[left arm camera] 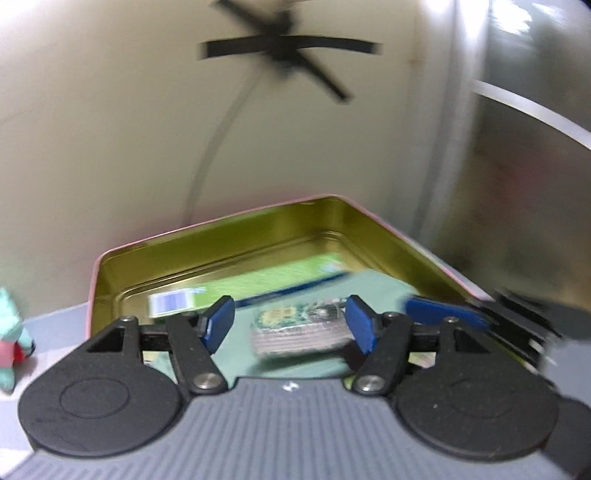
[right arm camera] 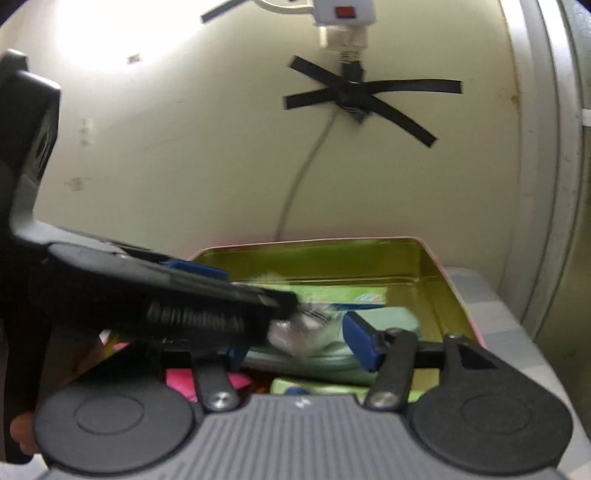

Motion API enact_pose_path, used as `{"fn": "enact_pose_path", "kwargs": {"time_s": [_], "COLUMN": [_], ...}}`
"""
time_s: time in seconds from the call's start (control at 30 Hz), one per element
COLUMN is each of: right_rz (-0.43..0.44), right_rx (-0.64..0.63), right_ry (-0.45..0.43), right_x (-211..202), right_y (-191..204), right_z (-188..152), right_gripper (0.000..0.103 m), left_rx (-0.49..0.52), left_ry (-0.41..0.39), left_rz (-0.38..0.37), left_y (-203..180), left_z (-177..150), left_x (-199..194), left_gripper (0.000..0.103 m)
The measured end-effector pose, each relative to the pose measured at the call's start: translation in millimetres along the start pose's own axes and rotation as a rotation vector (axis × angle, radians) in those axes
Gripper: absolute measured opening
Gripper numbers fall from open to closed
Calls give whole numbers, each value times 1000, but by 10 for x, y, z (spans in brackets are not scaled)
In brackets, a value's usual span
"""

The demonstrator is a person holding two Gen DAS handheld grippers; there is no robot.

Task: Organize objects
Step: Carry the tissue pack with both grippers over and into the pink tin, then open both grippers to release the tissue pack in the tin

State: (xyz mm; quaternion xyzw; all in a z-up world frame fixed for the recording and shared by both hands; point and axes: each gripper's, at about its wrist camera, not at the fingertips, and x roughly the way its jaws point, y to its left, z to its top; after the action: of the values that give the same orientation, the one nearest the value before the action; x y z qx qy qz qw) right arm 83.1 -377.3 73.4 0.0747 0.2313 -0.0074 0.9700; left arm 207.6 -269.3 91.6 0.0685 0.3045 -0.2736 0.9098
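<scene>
An open tin (left arm camera: 221, 236), gold inside and pink outside, stands against the wall. Inside lie a green box with a barcode (left arm camera: 207, 295) and a teal flat pack (left arm camera: 240, 350). A small silvery patterned packet (left arm camera: 299, 328) rests on the teal pack. My left gripper (left arm camera: 290, 325) is open around it, its right pad close to the packet's edge and a gap on the left. One blue finger (left arm camera: 443, 314) of the right gripper comes in from the right. In the right wrist view my right gripper (right arm camera: 297, 343) is open near the same packet (right arm camera: 295, 328), with the left tool's black frame (right arm camera: 166, 295) across its left finger.
A teal and red toy figure (left arm camera: 11, 343) stands left of the tin. Pink paper (right arm camera: 181, 382) and another green box (right arm camera: 314, 387) lie at the tin's (right arm camera: 332, 254) near end. The checked table cover (right arm camera: 517, 332) runs right. Black tape, a cable and a power strip (right arm camera: 343, 14) hang on the wall.
</scene>
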Motion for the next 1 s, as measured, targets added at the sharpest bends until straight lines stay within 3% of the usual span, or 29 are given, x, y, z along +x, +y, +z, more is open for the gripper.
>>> {"fn": "enact_pose_path", "kwargs": {"time_s": [0.13, 0.43, 0.7, 1.0], "right_rz": [-6, -4, -4, 1], "right_rx": [1, 43, 74, 89], "right_ry": [-65, -143, -153, -127], "right_x": [-85, -231, -187, -123], "right_y": [-51, -163, -206, -238], "right_z": [-138, -99, -100, -130], "right_gripper": [55, 55, 55, 55], "left_rx": [-2, 13, 75, 77], "left_ry": [-18, -75, -39, -4], "left_rz": [72, 168, 213, 254], "left_y": [75, 66, -35, -97], "left_z": [-44, -78, -214, -304], "left_x": [11, -169, -165, -137], "left_gripper": [76, 78, 78, 78]}}
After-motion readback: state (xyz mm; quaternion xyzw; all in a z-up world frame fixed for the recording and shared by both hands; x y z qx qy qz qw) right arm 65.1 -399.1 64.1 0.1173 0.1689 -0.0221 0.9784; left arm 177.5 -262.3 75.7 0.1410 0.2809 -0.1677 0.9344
